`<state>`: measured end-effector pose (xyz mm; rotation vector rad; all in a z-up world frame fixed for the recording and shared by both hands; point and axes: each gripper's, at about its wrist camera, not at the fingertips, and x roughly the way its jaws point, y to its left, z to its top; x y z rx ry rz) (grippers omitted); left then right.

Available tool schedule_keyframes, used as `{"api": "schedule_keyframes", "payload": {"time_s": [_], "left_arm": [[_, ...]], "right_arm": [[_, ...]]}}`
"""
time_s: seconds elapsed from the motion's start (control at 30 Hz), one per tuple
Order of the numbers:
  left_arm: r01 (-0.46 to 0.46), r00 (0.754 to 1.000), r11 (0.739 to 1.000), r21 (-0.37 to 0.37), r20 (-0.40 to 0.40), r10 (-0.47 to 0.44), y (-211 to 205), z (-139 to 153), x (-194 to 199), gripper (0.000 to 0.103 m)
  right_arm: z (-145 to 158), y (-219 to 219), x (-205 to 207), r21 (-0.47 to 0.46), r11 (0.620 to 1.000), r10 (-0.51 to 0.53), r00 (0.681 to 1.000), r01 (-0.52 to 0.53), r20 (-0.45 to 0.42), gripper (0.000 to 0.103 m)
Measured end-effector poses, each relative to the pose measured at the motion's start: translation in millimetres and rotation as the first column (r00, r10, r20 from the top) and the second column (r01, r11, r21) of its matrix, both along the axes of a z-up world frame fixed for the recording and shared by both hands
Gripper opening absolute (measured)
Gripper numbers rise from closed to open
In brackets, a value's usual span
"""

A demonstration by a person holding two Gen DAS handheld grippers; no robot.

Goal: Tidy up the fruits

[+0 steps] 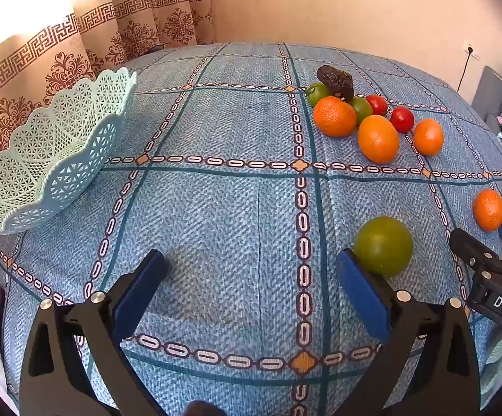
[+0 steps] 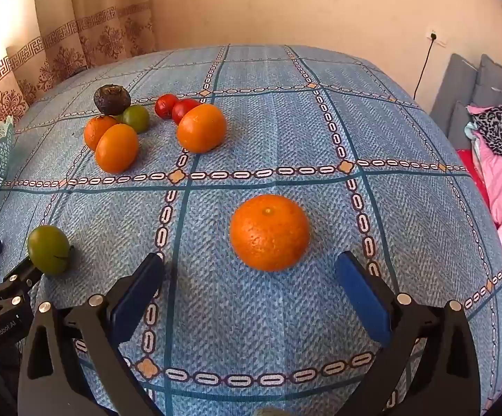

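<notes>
**A:** Start at your right gripper [image 2: 249, 294]. Its blue pads stand wide apart with nothing between them, and the lone orange [image 2: 269, 232] sits just beyond the tips, almost dead centre in the gap, a shade toward the right pad. It is round, so no long axis to line up with.

**B:** And my left gripper [image 1: 251, 291]?

**A:** Also spread wide and empty. The green fruit [image 1: 383, 245] lies outside its gap, on the right, against the outer side of the right pad's tip (whether it actually touches, you cannot tell from here). You would have to shift right to straddle it.

**B:** So which hand is better placed?

**A:** Your right, I judge: a straight push forward brackets the orange. Further out, the fruit pile [image 2: 154, 128] lies far and left, and the lace basket [image 1: 57, 152] stands well apart at the far left of the blue tablecloth [image 1: 223, 208], nearer your left hand.
</notes>
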<state>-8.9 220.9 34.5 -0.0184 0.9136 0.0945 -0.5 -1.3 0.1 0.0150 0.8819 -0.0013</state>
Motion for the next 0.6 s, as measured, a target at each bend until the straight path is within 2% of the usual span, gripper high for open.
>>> {"api": "schedule_keyframes", "payload": {"time_s": [0.03,0.6], "left_arm": [[-0.005,1.000,1.000,-0.003,-0.002,0.005,-0.6,0.0,-0.1,0.100],[-0.014,1.000,1.000,-0.021,-0.004,0.014,1.1,-0.6,0.9,0.100]], "right_arm": [[-0.9,-0.6,1.9,0.002,1.000,-0.003,1.000,0.003,-0.022,0.098],[-2.8,0.2,2.8,-0.009,1.000,-0.004,1.000,0.004,-0.016,0.098]]}}
